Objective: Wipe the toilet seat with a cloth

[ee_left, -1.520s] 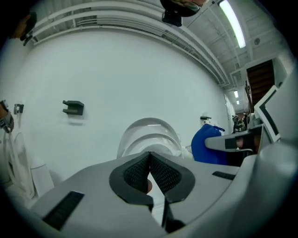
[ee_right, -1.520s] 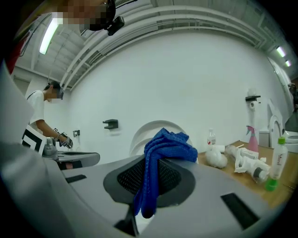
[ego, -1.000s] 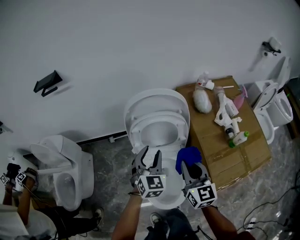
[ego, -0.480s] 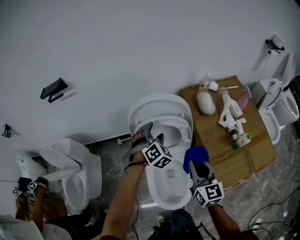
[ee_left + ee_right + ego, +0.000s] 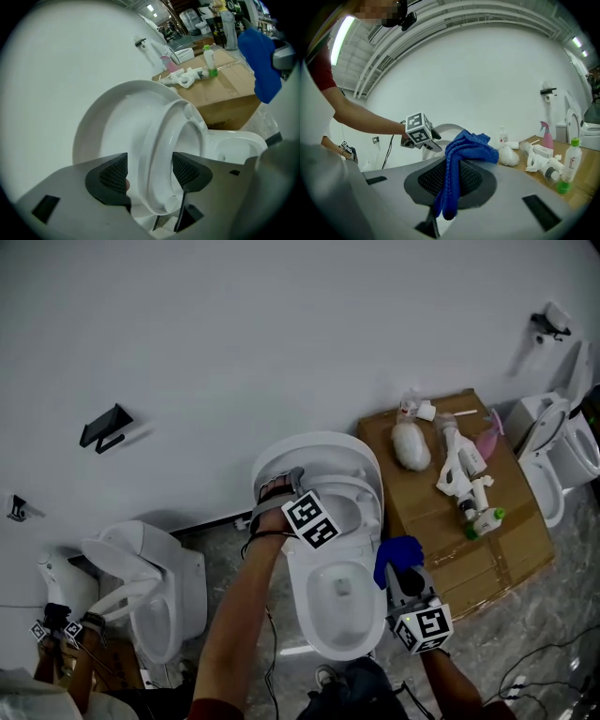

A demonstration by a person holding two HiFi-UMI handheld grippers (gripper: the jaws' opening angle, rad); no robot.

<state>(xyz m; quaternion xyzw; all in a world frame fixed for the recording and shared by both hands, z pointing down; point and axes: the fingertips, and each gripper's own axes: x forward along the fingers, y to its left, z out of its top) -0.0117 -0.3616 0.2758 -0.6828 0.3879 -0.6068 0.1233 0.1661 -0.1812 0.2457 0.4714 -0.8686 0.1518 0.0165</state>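
- A plain white wall (image 5: 281, 334) fills the far side; the floor (image 5: 553, 615) is grey and marbled.
- One white toilet stands in the middle, with another toilet (image 5: 150, 596) at the far left and a third (image 5: 562, 456) at the far right.
- A cardboard box (image 5: 506, 549) just right of the middle toilet carries spray bottles and a green-capped bottle (image 5: 483, 518).
- The print on the box side and the bottle labels is too small to read; each gripper's cube bears black-and-white square markers.
- The left gripper (image 5: 281, 486) reaches to the far end of the bowl. Its jaws have just been opening and stand wide apart, with the rim of the raised toilet seat (image 5: 161, 154) between the pads and the lid (image 5: 108, 136) behind.
- The right gripper (image 5: 398, 570), near the bowl's right edge, is clamped on a blue cloth (image 5: 459, 159), which bunches above the pads and hangs below, apart from the seat.
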